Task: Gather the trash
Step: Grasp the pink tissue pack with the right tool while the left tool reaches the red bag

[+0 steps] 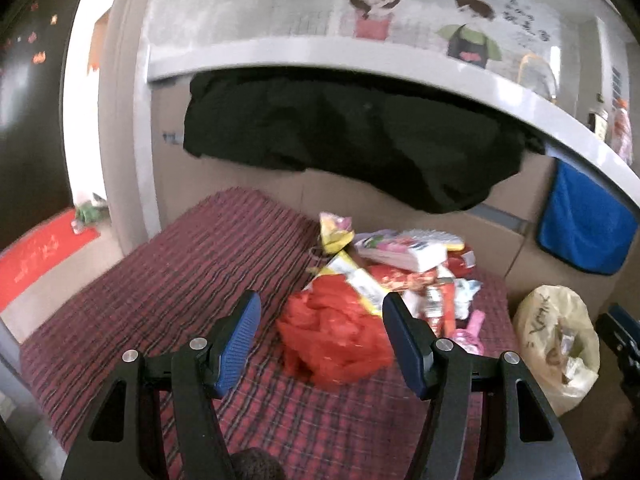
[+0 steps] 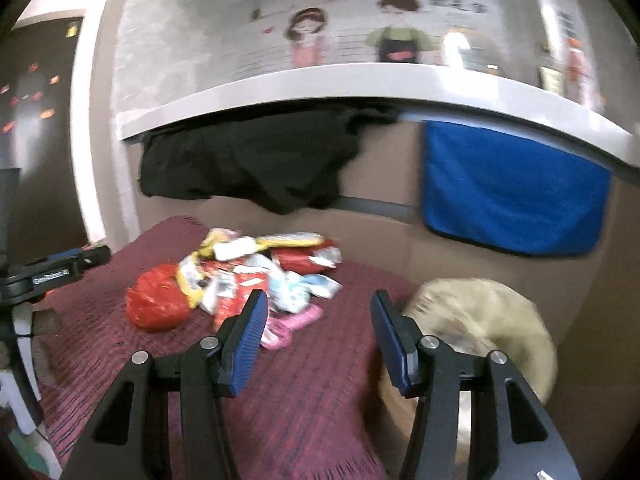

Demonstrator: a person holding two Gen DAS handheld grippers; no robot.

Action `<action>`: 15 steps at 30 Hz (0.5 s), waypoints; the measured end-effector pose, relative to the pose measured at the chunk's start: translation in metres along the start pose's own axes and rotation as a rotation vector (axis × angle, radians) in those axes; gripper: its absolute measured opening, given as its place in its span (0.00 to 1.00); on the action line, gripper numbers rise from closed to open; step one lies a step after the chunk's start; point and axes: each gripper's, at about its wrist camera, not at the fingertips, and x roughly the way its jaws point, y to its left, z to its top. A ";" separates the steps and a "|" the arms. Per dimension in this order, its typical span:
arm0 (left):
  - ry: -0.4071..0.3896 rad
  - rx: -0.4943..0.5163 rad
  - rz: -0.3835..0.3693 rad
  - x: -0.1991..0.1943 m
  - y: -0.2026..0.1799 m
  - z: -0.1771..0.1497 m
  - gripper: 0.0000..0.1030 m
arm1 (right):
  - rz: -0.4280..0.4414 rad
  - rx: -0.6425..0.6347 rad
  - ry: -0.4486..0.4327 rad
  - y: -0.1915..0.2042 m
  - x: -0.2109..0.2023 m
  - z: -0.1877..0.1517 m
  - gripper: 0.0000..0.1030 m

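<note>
Both tongs are spread wide with nothing in them. Left tongs point(image 1: 322, 338) hang over a crumpled red plastic bag point(image 1: 334, 340) on the red plaid cloth point(image 1: 160, 280). Right tongs point(image 2: 318, 340) sit past the pile of wrappers point(image 2: 260, 276), near a pale yellowish trash bag point(image 2: 480, 320) beside the cloth's right edge; it's badly blurred in the right wrist view, contents unreadable. Whatever's under the cloth is hidden. A pink thing point(image 2: 288, 326) is half covered by the right tongs' left pad. Black cloth point(image 1: 340, 140) and a blue towel point(image 2: 512, 196) hang from the white bench point(image 1: 320, 56) behind.
</note>
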 end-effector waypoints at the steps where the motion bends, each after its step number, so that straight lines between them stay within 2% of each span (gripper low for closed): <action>1: 0.014 -0.021 -0.008 0.008 0.009 0.001 0.62 | 0.018 -0.026 0.001 0.007 0.012 0.004 0.49; 7: -0.002 -0.027 -0.008 0.022 0.030 -0.004 0.62 | 0.183 -0.120 0.079 0.052 0.094 0.035 0.47; 10: 0.036 0.001 0.019 0.034 0.032 -0.009 0.62 | 0.246 -0.163 0.137 0.078 0.138 0.049 0.42; 15: 0.094 -0.018 -0.051 0.046 0.037 -0.016 0.62 | 0.226 -0.214 0.207 0.103 0.212 0.068 0.40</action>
